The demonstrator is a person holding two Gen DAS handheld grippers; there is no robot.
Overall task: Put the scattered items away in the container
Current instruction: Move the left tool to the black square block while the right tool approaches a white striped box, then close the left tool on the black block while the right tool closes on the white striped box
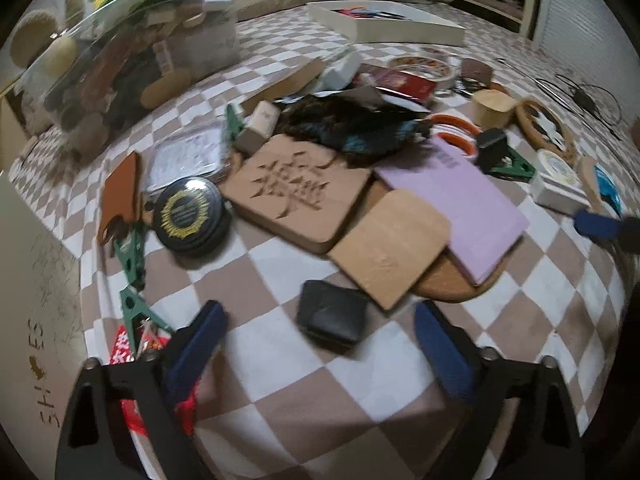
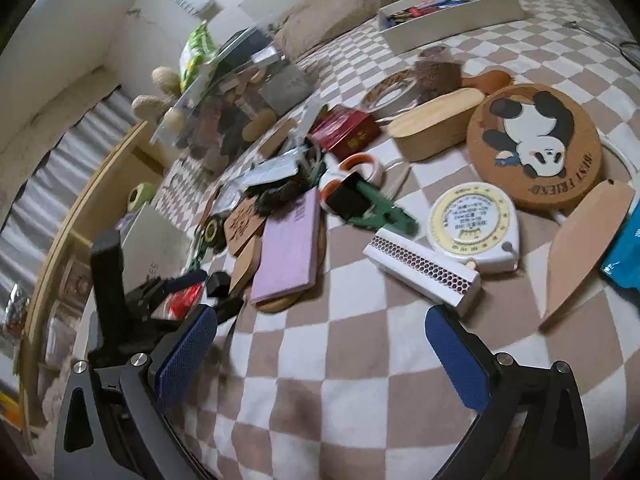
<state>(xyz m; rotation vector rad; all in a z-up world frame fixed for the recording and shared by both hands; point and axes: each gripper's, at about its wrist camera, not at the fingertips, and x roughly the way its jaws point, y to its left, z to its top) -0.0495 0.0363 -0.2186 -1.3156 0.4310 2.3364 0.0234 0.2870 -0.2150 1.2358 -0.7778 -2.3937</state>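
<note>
- At the far left we see the clear container (image 1: 120, 60), already crammed with odds and ends, standing at the edge of the checkered cloth (image 1: 280, 400); in the right wrist view it sits at upper left (image 2: 224, 112).
- Our left gripper (image 1: 316, 344) points steeply down with its jaws wide apart. The small black case (image 1: 334, 322) lies on the cloth between the blue pads (image 1: 200, 340), but neither pad touches it, so nothing is held.
- We judge the step in hand to be the pick of that black case: the jaws need to settle around it and close squarely on its sides before it can be carried left to the container.
- Just beyond the case lie the tan square coaster (image 1: 390, 248), the carved wooden board (image 1: 298, 196) and the lilac notebook (image 1: 452, 204), overlapping one another; the black round tin (image 1: 190, 214) sits to their left.
- Our right gripper (image 2: 320, 356) hovers over bare cloth, jaws spread wide and empty.
- Further right, the white matchbox (image 2: 422, 270), the tape measure (image 2: 476, 228) and the panda coaster (image 2: 536, 144) remain scattered; the matchbox is nearest for the right hand.
</note>
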